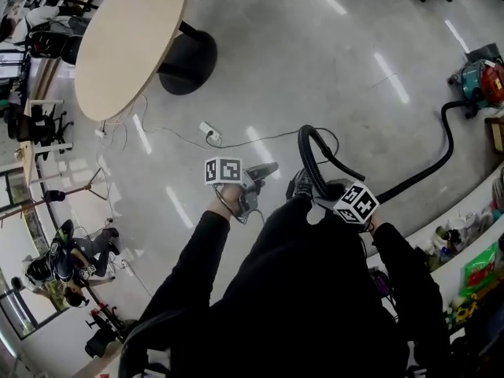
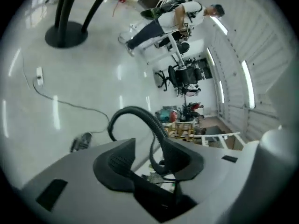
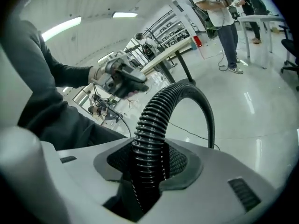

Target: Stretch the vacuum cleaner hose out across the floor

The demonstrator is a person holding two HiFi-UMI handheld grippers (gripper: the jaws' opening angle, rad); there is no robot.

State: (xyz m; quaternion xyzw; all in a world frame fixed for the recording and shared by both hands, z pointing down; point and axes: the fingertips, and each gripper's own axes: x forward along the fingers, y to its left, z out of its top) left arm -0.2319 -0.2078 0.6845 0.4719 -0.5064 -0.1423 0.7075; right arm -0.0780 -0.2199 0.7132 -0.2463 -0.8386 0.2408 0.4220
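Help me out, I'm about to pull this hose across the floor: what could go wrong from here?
1. The hose arches in a tight loop just beyond the right gripper that clamps it; pulling may kink it.
2. The power strip and its cable lie on the floor nearby; the hose could snag them.
3. The vacuum cleaner stands at the hose's far end; a hard tug might drag it.

Overhead strip lights [image 3: 60, 28] streak glare across the glossy floor [image 1: 354, 93]; gripper views warp toward dark, rounded edges.
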